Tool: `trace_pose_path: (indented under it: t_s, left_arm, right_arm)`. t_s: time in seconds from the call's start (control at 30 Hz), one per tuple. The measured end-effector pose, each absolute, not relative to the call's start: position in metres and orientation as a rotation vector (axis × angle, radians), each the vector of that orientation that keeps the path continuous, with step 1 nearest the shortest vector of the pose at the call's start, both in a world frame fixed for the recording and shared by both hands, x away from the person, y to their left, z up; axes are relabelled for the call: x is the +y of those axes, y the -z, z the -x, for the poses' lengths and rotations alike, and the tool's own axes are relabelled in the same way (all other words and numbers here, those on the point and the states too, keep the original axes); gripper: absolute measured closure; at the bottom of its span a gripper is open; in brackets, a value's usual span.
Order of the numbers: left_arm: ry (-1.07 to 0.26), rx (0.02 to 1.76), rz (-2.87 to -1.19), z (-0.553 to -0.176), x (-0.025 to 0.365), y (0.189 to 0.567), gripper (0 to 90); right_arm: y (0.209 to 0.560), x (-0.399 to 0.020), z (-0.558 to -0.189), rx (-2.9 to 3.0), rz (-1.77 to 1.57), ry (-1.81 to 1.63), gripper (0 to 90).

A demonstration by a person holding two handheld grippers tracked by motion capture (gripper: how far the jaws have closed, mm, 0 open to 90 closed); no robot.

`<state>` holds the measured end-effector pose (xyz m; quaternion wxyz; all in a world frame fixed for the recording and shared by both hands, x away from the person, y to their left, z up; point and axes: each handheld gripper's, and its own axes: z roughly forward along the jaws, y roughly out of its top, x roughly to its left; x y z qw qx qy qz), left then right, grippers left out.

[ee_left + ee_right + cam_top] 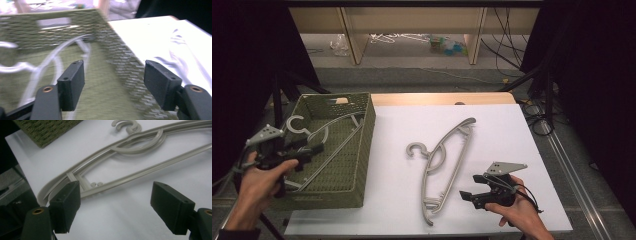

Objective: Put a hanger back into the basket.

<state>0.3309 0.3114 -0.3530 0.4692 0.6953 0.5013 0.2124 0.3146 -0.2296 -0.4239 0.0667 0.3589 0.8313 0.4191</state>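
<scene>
My left gripper (314, 148) hangs over the near left part of the basket (362, 150), jaws wide with nothing between them. In the left gripper view the 2 pads (71, 83) frame only the green woven floor, and the picture is blurred. Just beyond them a grey hanger (329, 132) lies inside the basket, its hook toward the far left corner and its arms running along the right wall.

My right gripper (468, 196) sits low near the front edge of the white table (512, 130), jaws also wide and holding nothing. From the right gripper view, its left pad (66, 205) is just beside the near end of a second hanger (447, 160), though I cannot tell whether they touch. That hanger lies flat on the table, right of the basket and apart from it, hook pointing toward the basket and its long arm stretching to the far side.

I see 2 hangers: 1 in the basket, 1 on the table.
</scene>
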Motion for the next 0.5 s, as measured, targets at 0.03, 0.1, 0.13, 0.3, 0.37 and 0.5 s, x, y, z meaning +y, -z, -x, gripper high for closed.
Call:
trace_pose_path:
  t_s: [0.03,0.1,0.13,0.3,0.37,0.5]
  left_arm:
    - [-0.490,1.179,-1.709,-0.319,0.294,0.357,29.9]
    - [-0.464,1.142,-1.724,-0.310,0.277,0.362,28.3]
    - [-0.464,1.142,-1.724,-0.310,0.277,0.362,27.1]
    - [-0.382,1.020,-1.734,-0.295,0.233,0.374,22.6]
    - [-0.363,0.973,-1.776,-0.291,0.218,0.375,21.8]
    - [-0.364,0.896,-1.820,-0.283,0.194,0.384,19.6]
  right_arm:
    - [0.425,-0.230,-0.315,2.485,-1.098,-1.278,24.5]
    - [0.426,-0.230,-0.315,2.464,-1.120,-1.288,24.2]
    - [0.426,-0.230,-0.315,2.464,-1.120,-1.288,24.2]
    - [0.430,-0.228,-0.316,2.452,-1.135,-1.296,22.9]
    - [0.431,-0.228,-0.316,2.444,-1.151,-1.290,22.7]
    - [0.432,-0.228,-0.315,2.442,-1.157,-1.293,22.6]
